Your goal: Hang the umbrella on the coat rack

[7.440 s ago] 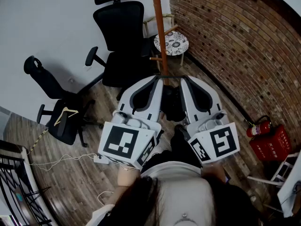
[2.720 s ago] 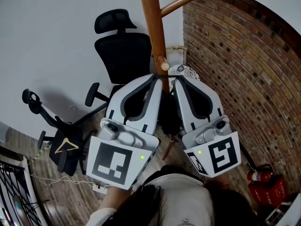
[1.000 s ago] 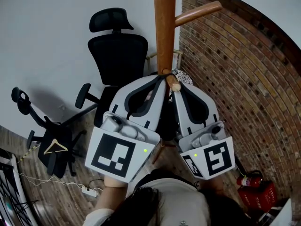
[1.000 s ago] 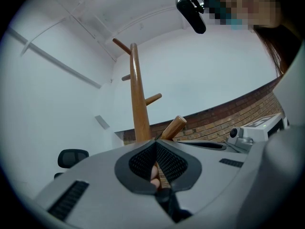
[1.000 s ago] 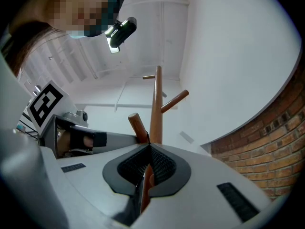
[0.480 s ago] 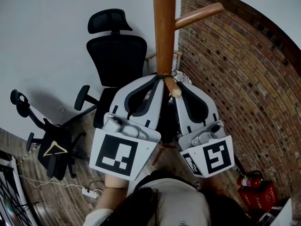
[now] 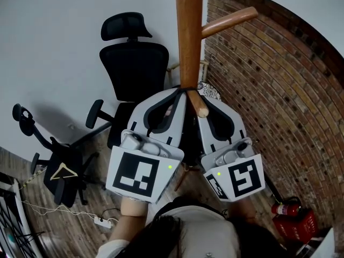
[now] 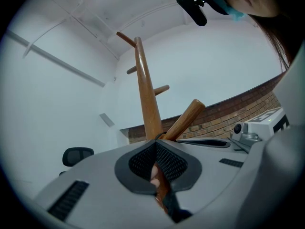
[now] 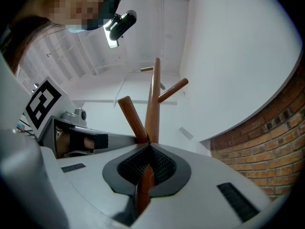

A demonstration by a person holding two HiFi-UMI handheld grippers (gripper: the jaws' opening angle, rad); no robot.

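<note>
Largely hidden, the umbrella (image 9: 144, 187) is pinched by left gripper (image 8: 156, 140) and right gripper (image 9: 149, 145); the coat rack (image 7: 188, 36) peg (image 7: 200, 104), earlier ahead, is now straddled.

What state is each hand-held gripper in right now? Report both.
Left hand-held gripper: closed, holding the umbrella.
Right hand-held gripper: closed, holding the umbrella too.

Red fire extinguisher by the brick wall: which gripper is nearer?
Right. The right gripper is on the red fire extinguisher side of the wooden coat rack; the left gripper is opposite.
</note>
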